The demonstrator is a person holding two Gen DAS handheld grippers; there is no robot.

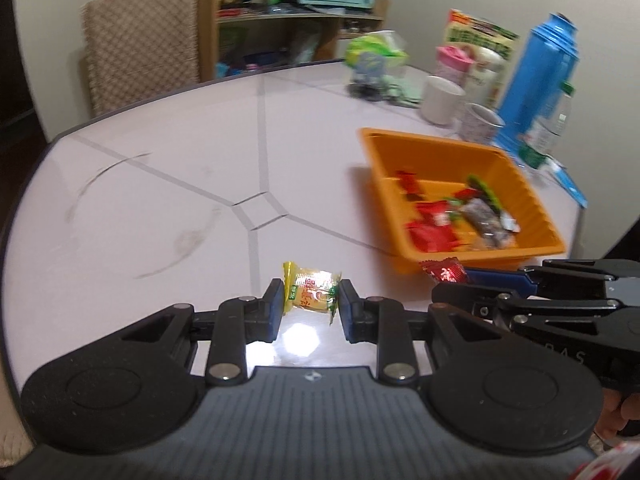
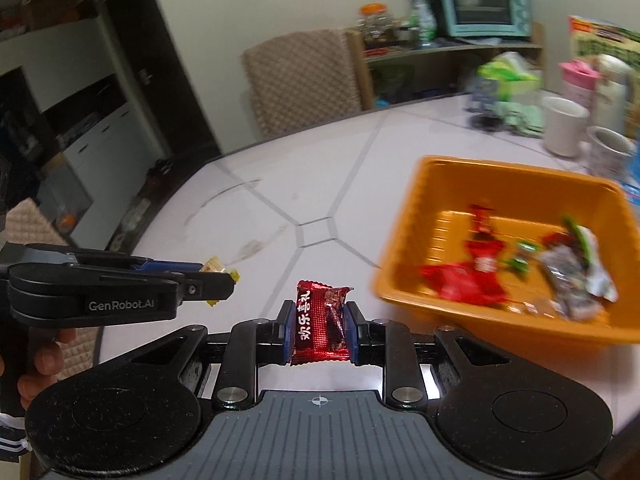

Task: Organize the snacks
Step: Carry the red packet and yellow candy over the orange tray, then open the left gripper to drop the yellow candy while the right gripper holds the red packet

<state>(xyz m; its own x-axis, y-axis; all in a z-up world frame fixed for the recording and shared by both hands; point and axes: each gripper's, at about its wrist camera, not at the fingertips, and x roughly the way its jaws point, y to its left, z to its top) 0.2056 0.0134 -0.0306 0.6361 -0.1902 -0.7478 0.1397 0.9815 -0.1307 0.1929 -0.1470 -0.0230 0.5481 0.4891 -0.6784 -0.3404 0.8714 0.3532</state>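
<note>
My left gripper (image 1: pixel 311 294) is shut on a yellow wrapped snack (image 1: pixel 310 293) above the table's near edge. My right gripper (image 2: pixel 319 318) is shut on a red wrapped candy (image 2: pixel 318 320), left of the basket. The orange basket (image 1: pixel 516 178) stands to the right on the table and holds several red, green and grey wrapped snacks (image 1: pixel 456 216). In the right wrist view the basket (image 2: pixel 404 240) is at right, and the left gripper (image 2: pixel 218 276) shows at left with the yellow snack (image 2: pixel 212 266). In the left wrist view the right gripper (image 1: pixel 460 280) holds the red candy (image 1: pixel 444 272) below the basket.
A white mug (image 1: pixel 442 100), a patterned cup (image 1: pixel 478 122), a blue thermos (image 1: pixel 540 76), a pink-lidded jar (image 1: pixel 454 62) and a green bag (image 1: pixel 374 56) stand at the table's far right. A chair (image 1: pixel 142 44) stands behind the table.
</note>
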